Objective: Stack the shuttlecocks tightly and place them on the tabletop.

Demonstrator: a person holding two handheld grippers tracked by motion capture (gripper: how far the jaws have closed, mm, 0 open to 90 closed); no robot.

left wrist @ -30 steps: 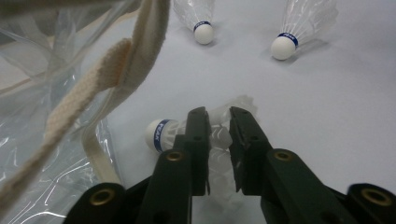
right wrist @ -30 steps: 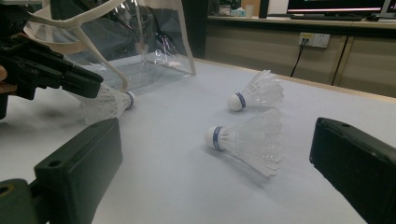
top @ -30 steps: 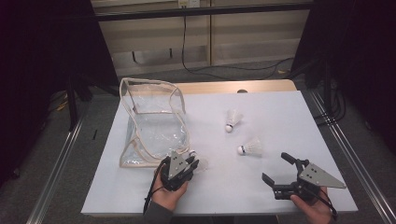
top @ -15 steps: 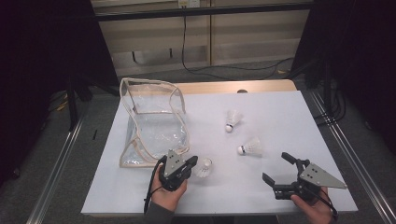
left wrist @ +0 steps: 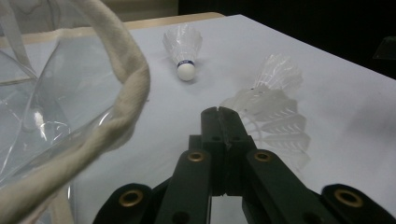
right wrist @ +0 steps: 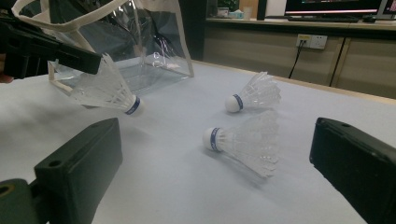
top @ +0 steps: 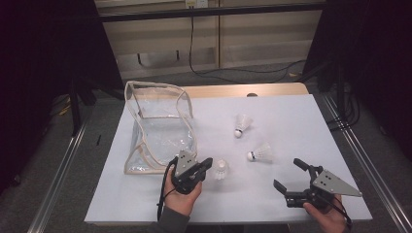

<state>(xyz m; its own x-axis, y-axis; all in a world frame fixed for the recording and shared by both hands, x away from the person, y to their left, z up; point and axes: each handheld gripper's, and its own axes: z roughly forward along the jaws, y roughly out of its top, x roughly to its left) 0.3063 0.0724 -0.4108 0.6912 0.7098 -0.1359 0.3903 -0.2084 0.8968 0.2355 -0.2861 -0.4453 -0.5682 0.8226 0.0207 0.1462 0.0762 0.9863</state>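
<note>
white table; left tool pinching shuttlecock

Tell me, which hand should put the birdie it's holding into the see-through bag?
The left. The left gripper is shut on the skirt of a shuttlecock, right beside the clear bag. The right gripper is open, holds nothing, and sits farther from the bag.

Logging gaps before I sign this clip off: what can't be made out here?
- Left gripper view: the black jaws cover where the left gripper pinches the held white feathered shuttlecock.
- High view: the crumpled walls of the clear plastic bag with cream trim blur its inside.
- Right gripper view: the bag top is cut off.
</note>
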